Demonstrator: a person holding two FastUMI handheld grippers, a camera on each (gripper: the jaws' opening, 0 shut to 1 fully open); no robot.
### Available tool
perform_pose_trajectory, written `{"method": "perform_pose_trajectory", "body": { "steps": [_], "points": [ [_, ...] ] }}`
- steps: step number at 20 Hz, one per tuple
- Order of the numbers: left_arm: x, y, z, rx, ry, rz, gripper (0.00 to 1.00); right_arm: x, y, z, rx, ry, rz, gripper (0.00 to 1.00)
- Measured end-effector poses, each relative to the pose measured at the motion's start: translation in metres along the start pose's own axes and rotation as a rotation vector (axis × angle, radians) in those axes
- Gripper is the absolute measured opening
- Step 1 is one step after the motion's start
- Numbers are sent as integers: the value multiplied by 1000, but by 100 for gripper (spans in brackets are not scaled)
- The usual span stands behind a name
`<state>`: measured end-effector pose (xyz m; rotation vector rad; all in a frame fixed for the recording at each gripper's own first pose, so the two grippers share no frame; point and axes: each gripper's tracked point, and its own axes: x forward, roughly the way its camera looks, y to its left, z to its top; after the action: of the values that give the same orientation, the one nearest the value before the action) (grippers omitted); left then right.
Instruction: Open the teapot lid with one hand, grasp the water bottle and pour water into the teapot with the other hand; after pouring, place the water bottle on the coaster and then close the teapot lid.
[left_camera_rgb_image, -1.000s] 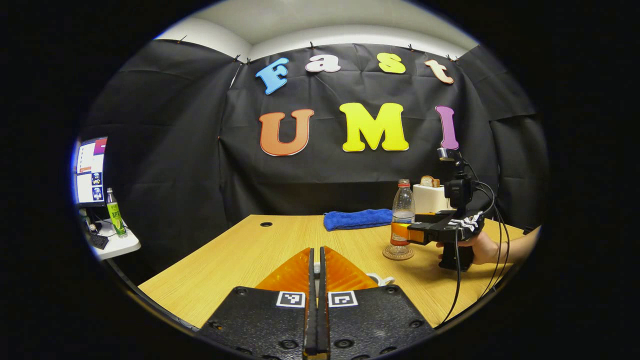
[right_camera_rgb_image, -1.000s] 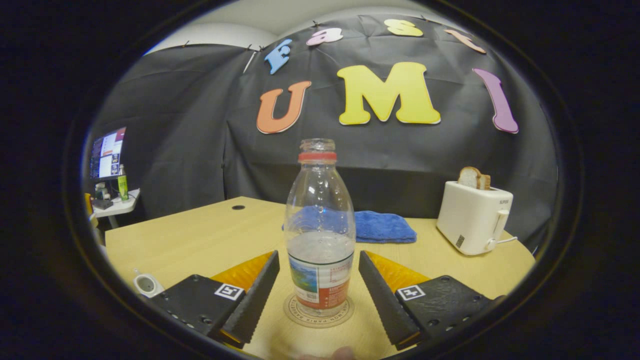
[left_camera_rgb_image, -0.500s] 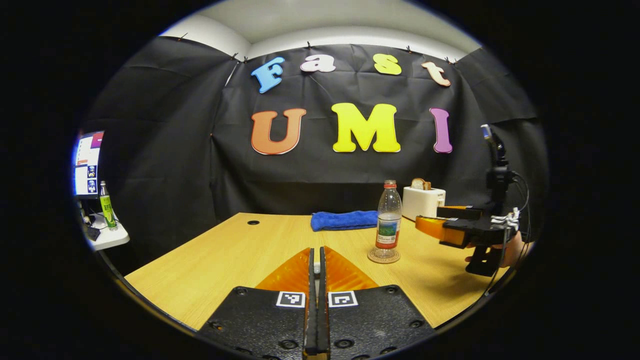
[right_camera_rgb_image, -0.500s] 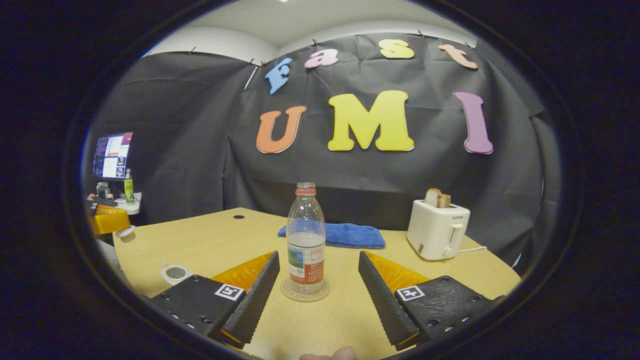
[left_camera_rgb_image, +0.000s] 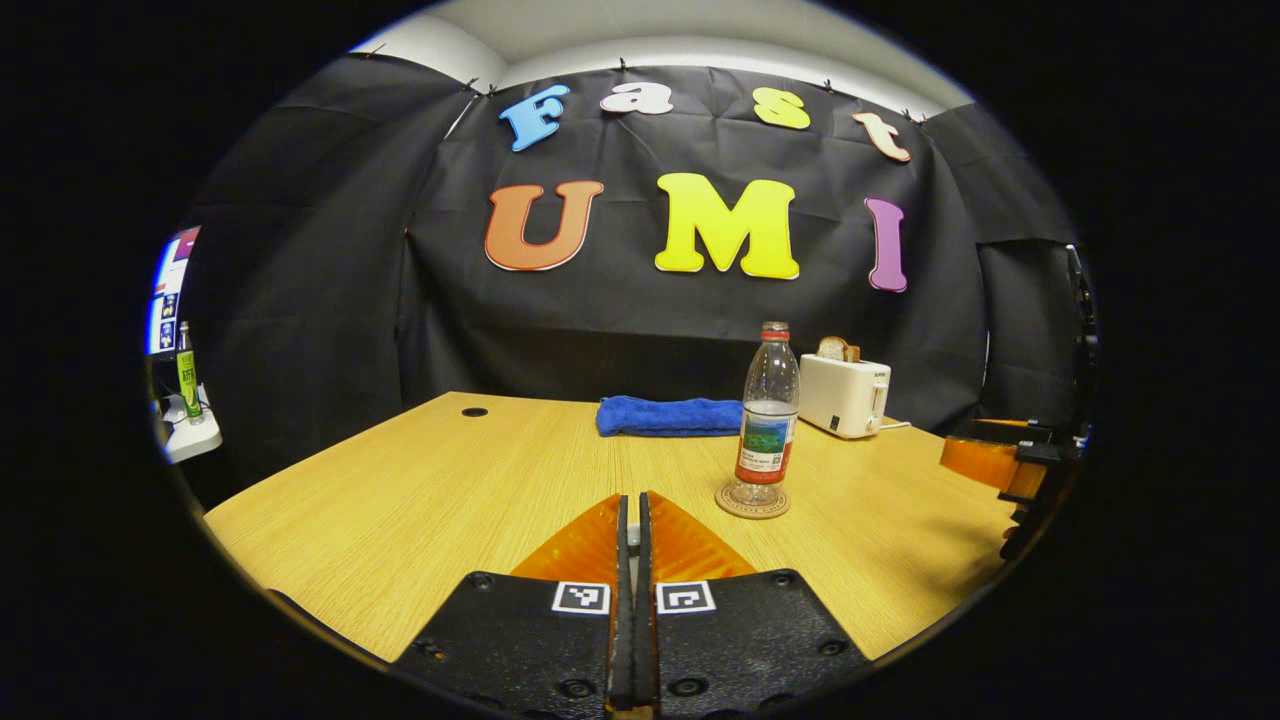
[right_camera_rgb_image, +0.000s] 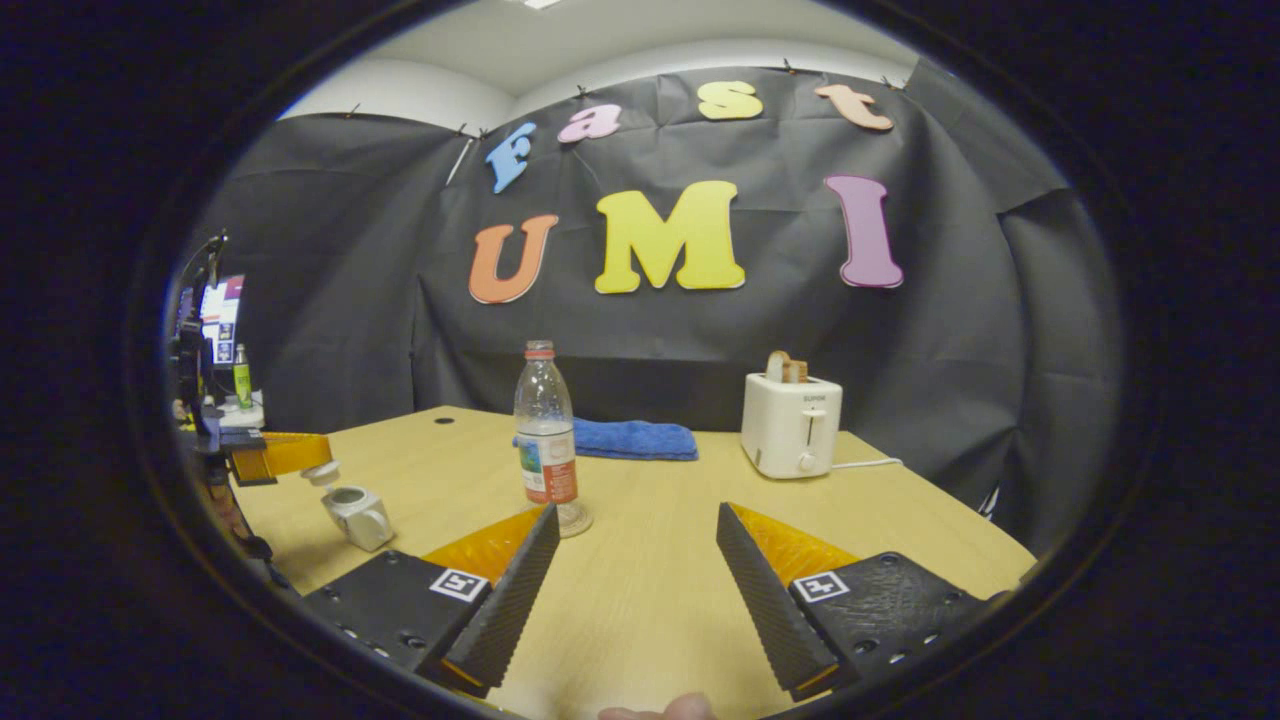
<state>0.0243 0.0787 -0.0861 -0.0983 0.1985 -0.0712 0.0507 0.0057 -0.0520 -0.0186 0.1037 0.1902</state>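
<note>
At centre right of the left gripper view stood the water bottle, upright on its coaster on the table, part full and cap off. Left hand-held gripper: fingers clenched together; whether they pinched anything small could not be told. Right hand-held gripper: released, fingers spread wide, holding nothing, bottle well ahead of it. Small white teapot, at lower left of the right gripper view: apparently lidless. Step judged in hand: closing the teapot lid, bottle placement done. Next move called for lowering the lid squarely onto the pot's mouth.
</note>
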Motion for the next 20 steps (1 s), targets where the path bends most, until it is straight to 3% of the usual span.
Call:
{"method": "perform_pose_trajectory", "body": {
  "steps": [20],
  "points": [
    [16,-2,-20,-23,47,30,4,-13,-13,0,-27,-25,-28,94]
  ]
}}
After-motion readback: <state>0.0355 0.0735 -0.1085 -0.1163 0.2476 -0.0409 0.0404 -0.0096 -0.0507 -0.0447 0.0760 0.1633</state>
